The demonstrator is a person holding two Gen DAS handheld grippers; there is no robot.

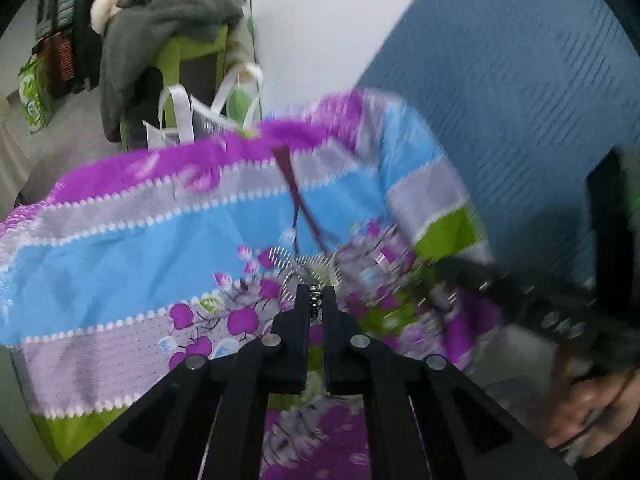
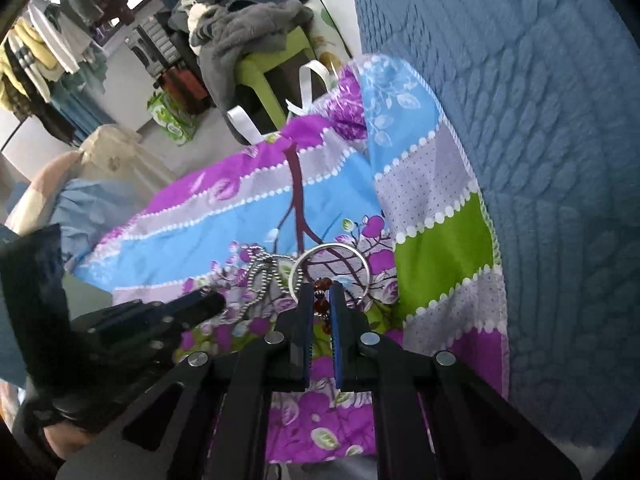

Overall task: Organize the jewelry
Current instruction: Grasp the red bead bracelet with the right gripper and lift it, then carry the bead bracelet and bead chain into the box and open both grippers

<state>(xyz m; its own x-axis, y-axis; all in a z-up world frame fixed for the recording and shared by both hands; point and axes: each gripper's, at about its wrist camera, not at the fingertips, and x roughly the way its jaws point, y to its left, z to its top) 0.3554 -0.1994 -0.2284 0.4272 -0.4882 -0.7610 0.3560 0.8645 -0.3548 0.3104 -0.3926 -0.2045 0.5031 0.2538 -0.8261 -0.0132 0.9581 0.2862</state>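
My left gripper (image 1: 316, 290) is shut on a short silver beaded chain (image 1: 315, 304), held just above a striped purple, blue and green cloth (image 1: 140, 232). In the right wrist view my right gripper (image 2: 322, 286) is shut on a string of dark red beads (image 2: 320, 306). A silver bangle (image 2: 333, 245) lies on the cloth (image 2: 200, 232) just beyond its tips. A silver ball chain (image 2: 260, 276) runs from beside the bangle toward the left gripper (image 2: 212, 302) at lower left. The right gripper (image 1: 460, 272) shows blurred at the right of the left wrist view.
The cloth lies on a blue quilted cover (image 2: 540, 160). Beyond it a green chair (image 2: 256, 68) is piled with grey clothes (image 1: 168, 20), with a white ribbon-handled bag (image 1: 180, 116) at the cloth's far edge. A person's hand (image 1: 580, 400) holds the right gripper.
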